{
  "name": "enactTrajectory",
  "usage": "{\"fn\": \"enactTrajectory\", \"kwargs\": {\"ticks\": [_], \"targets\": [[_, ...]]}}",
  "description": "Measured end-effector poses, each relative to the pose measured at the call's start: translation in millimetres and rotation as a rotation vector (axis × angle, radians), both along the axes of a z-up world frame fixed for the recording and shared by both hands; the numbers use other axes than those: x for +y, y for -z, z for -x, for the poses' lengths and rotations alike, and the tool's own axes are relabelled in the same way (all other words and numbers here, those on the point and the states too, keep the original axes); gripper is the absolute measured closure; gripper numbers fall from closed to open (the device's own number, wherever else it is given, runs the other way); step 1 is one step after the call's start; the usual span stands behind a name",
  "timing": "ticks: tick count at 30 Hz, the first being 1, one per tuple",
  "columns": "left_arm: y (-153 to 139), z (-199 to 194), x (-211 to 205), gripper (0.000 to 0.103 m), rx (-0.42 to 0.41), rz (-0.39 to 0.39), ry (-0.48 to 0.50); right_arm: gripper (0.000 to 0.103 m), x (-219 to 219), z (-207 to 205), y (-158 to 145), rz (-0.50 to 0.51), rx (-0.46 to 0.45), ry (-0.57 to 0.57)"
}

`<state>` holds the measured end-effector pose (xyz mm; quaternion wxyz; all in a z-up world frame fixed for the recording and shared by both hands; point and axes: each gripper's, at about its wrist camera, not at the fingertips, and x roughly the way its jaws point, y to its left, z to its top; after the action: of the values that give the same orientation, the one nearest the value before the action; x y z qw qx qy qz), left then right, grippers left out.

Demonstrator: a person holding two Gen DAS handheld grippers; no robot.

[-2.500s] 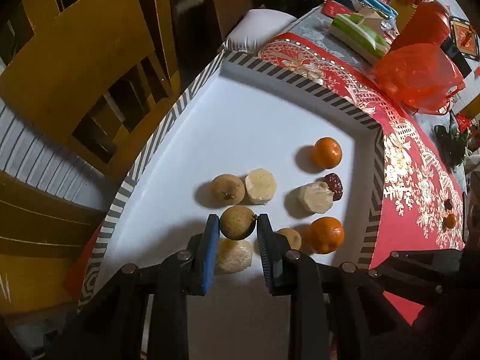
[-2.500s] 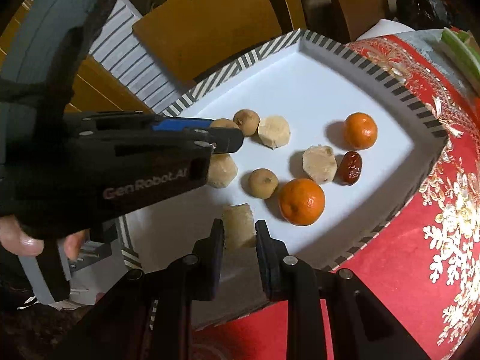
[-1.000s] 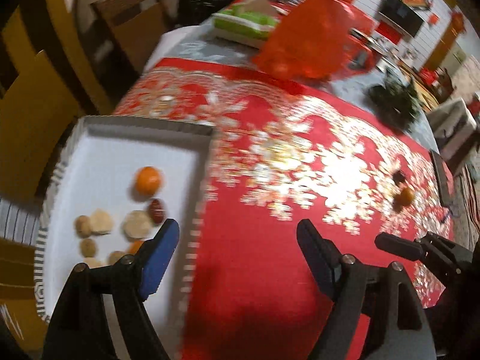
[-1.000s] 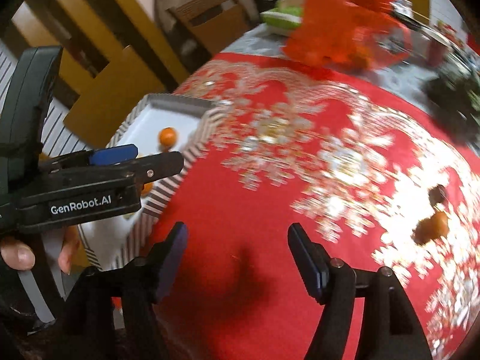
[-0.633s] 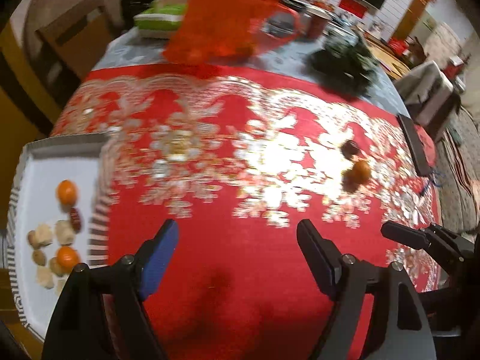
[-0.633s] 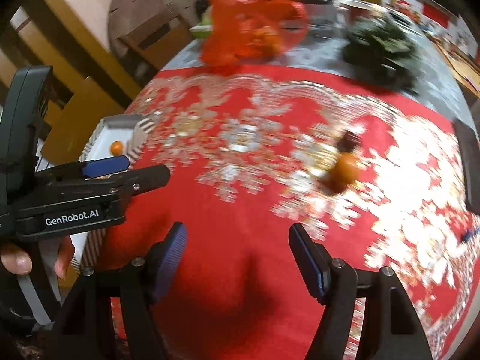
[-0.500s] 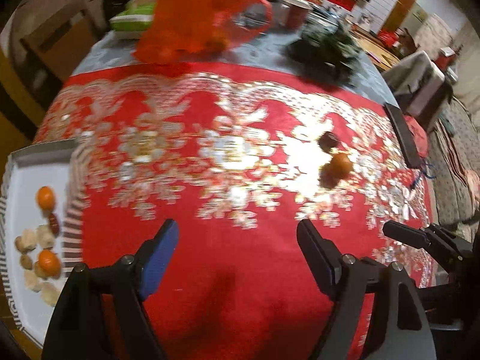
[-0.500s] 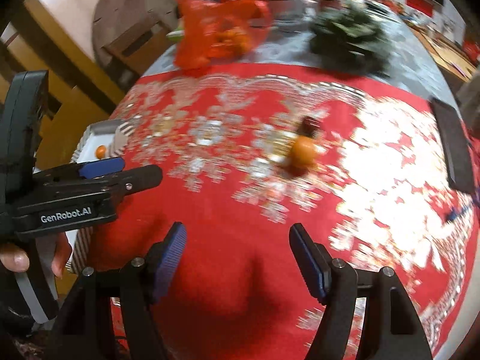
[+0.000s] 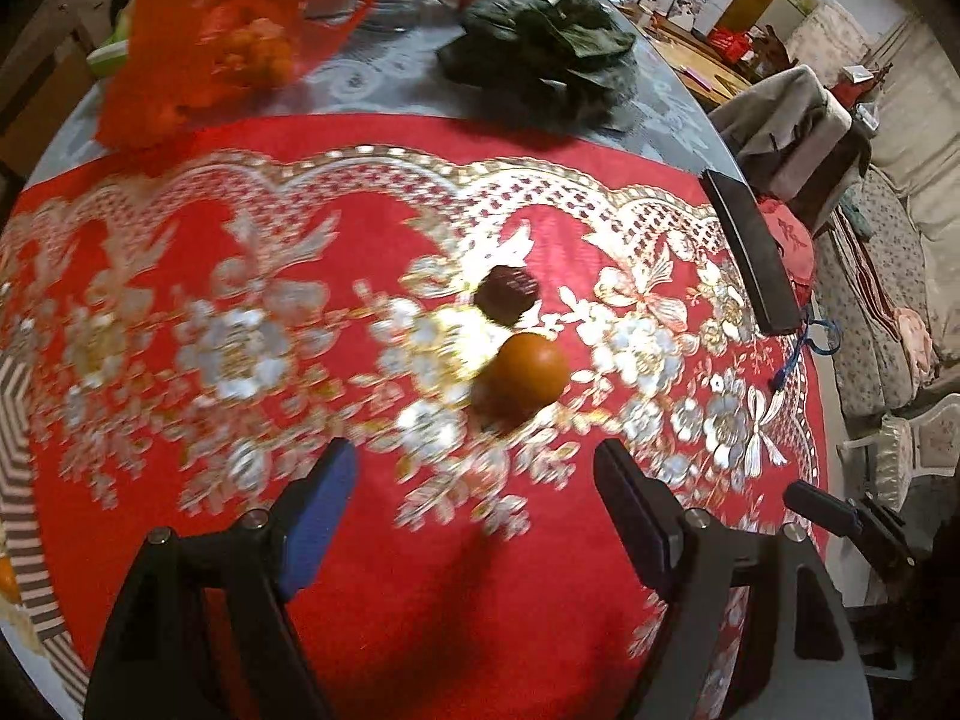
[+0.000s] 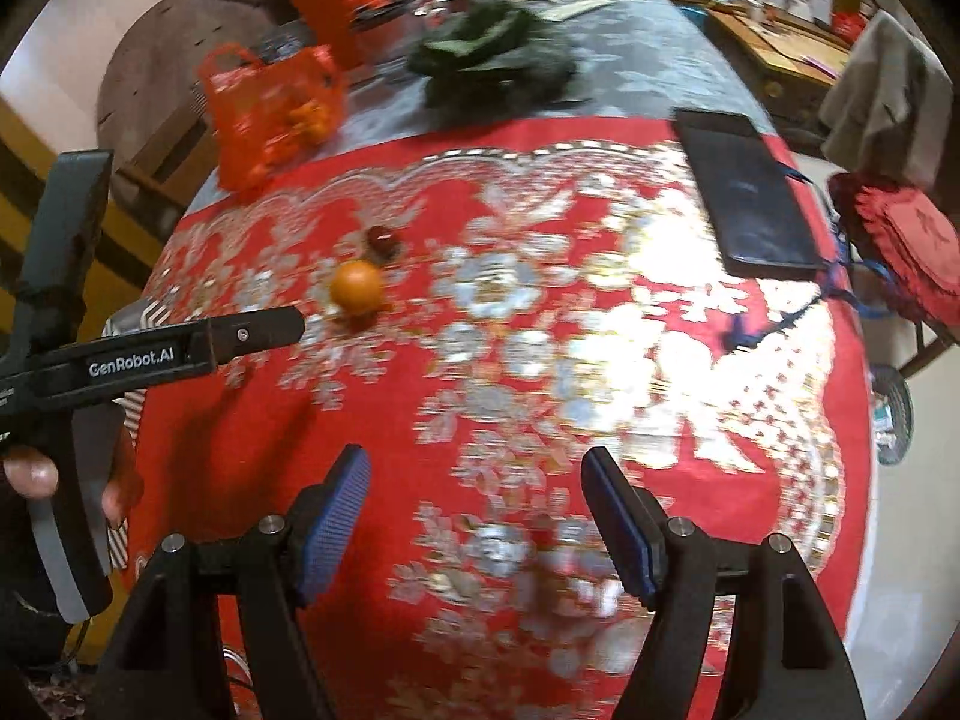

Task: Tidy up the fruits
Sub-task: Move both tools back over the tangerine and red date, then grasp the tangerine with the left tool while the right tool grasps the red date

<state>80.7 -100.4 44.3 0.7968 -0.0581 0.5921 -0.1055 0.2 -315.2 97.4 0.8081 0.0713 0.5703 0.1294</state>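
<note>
Flanking bare cloth (image 9: pixel 180 228), spread fingers (image 9: pixel 318 510)

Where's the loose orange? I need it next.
On the red cloth, touching the dark date, ahead of the open left gripper.

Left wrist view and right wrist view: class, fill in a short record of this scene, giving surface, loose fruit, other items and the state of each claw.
surface: red patterned cloth
loose fruit: orange beside a dark red fruit, apart from both claws
other items: orange bag; dark flat device; leafy greens
left claw: open, nothing between its fingers
right claw: open, nothing between its fingers
</note>
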Motion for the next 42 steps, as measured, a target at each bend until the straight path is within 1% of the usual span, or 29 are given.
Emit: {"fn": "enactTrajectory", "kwargs": {"ticks": [3, 8, 12, 17, 21, 24, 26, 29, 30, 31, 33, 34, 36, 39, 42], "targets": [[5, -9, -11, 0.023, 0.003, 0.001, -0.001, 0.025, -17, -3, 0, 0.007, -0.010, 0.032], [11, -20, -23, 0.023, 0.008, -0.015, 0.006, 0.026, -49, -11, -4, 0.029, -0.068, 0.107], [14, -23, -27, 0.023, 0.016, -0.021, 0.012, 0.026, -68, -30, 3, 0.086, -0.081, 0.136], [19, -27, -26, 0.023, 0.028, -0.026, 0.004, 0.026, -86, -50, 8, 0.100, -0.073, 0.151], [20, -28, -22, 0.023, 0.032, -0.025, -0.010, 0.026, -82, -59, 4, 0.060, -0.076, 0.123], [22, -31, -18, 0.023, 0.037, -0.028, -0.029, 0.026, -63, -66, 3, 0.068, -0.084, 0.069], [23, -32, -16, 0.023, 0.042, -0.025, -0.035, 0.026, -51, -70, 3, 0.056, -0.080, 0.042], [21, -32, -15, 0.023, 0.019, -0.031, -0.036, 0.026, -36, -75, 5, 0.033, -0.075, 0.011], [21, -31, -16, 0.033, 0.016, -0.030, -0.022, 0.026, -33, -76, 5, 0.028, -0.073, 0.004], [23, -31, -18, 0.051, 0.021, -0.025, -0.007, 0.026, -28, -77, 5, 0.024, -0.072, -0.006], [26, -30, -20, 0.067, 0.040, 0.005, 0.022, 0.026, -17, -79, 5, 0.023, -0.071, -0.036], [27, -29, -21, 0.069, 0.041, 0.010, 0.029, 0.026, -13, -80, 5, 0.021, -0.072, -0.046], [26, -25, -23, 0.070, 0.026, -0.005, 0.047, 0.026, -4, -84, 4, 0.012, -0.076, -0.068], [26, -23, -17, 0.070, 0.025, 0.023, 0.037, 0.026, 13, -90, 4, 0.003, -0.081, -0.111], [23, -21, -8, 0.071, 0.019, 0.019, 0.024, 0.026, 34, -99, 5, 0.000, -0.089, -0.160]]}}
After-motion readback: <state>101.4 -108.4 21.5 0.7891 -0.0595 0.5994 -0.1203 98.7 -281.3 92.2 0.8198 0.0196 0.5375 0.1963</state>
